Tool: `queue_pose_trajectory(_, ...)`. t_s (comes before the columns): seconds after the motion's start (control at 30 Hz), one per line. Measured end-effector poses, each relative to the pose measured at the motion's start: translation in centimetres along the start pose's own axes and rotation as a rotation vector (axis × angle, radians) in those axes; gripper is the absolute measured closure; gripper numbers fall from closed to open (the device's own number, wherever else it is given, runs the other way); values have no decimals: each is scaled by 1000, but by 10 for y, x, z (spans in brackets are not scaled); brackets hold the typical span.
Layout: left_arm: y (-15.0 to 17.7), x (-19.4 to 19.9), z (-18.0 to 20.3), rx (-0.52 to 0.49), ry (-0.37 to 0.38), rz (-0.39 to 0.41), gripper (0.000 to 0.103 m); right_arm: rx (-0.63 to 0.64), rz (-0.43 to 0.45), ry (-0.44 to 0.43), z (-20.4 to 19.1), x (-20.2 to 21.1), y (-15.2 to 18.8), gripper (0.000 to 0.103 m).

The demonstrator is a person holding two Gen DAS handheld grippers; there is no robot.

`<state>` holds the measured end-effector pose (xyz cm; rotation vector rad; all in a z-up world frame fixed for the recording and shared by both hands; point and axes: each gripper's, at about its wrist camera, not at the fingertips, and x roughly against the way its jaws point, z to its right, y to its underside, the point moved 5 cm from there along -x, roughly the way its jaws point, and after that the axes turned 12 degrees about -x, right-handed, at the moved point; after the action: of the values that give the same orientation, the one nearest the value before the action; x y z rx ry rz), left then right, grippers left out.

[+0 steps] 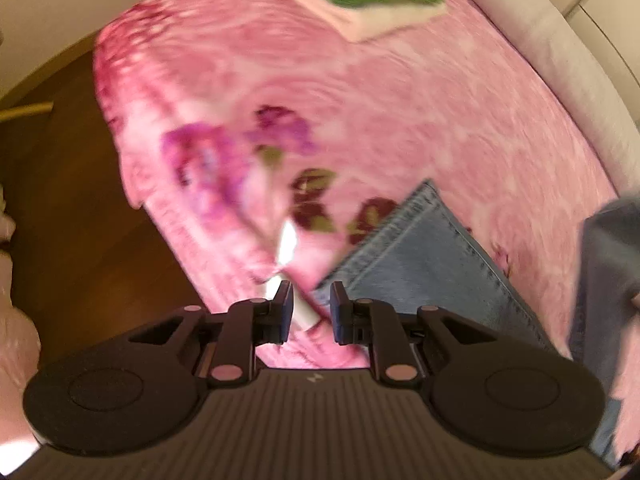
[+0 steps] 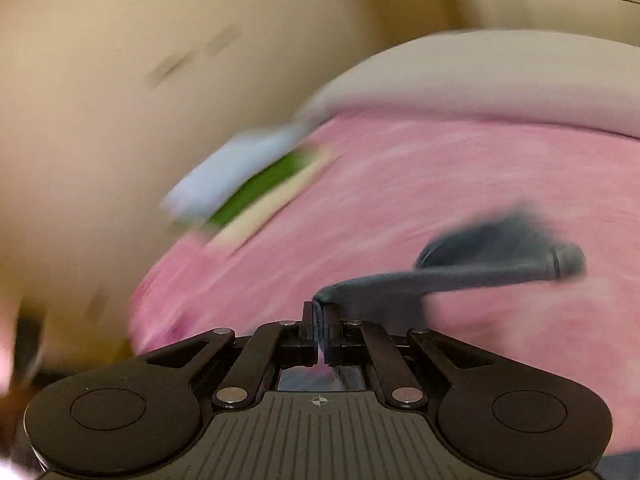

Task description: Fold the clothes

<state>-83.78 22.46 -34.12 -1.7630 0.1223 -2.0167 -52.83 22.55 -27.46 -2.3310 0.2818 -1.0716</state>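
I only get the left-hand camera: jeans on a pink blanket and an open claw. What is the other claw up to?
Observer: The right gripper is shut on an edge of grey-blue cloth.
Operator: Is that cloth lying flat?
Observer: No. From the grip it stretches off to the right above the pink blanket and ends in a thick seamed band.
Operator: Is it anywhere near the folded pile?
Observer: No. In the right wrist view the stack of folded clothes sits up and to the left, apart from both the gripper and the cloth. That view is badly blurred, so I can't tell finer detail.
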Motion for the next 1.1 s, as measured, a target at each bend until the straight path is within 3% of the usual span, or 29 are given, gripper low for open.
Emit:
queue_pose_trajectory(0.03,2,2,-5,11,9,-1,89,62,-80,14,-17,-16,16,97)
queue_pose_trajectory(0.13,8,5,-15,16,17,-6,88,192,-291,94,-45,-53,63,66)
queue_pose_trajectory(0.2,11,4,-17,19,33,-6,87,183,-368,128,-46,-59,83,60)
queue_pose_trajectory(0.27,13,0,-15,30,70,-9,86,127,-370,145,-37,-49,89,60)
queue_pose_trajectory(0.4,11,-14,1,79,199,-13,81,-70,-324,298,13,-33,71,58)
queue_pose_trajectory(0.53,6,-32,15,188,314,7,77,-519,-304,403,83,3,76,58)
queue_pose_trajectory(0.63,3,-47,17,278,342,30,76,-952,-224,353,128,45,107,58)
queue_pose_trajectory(0.77,-1,-69,20,312,337,38,76,-1397,-83,294,159,86,164,58)
queue_pose_trajectory(0.8,-2,-74,20,318,327,38,79,-1477,-40,278,163,92,176,58)
queue_pose_trajectory(0.83,-2,-78,21,323,317,42,88,-1555,5,261,167,98,188,58)
queue_pose_trajectory(0.9,-10,-72,28,304,339,74,103,-1659,82,227,172,103,203,58)
queue_pose_trajectory(0.97,-21,-57,40,269,397,121,103,-1702,137,200,174,107,208,58)
queue_pose_trajectory(1.07,-40,5,61,147,558,271,103,-1693,173,188,174,113,208,58)
queue_pose_trajectory(1.1,-42,20,64,103,578,304,103,-1683,178,190,173,114,207,58)
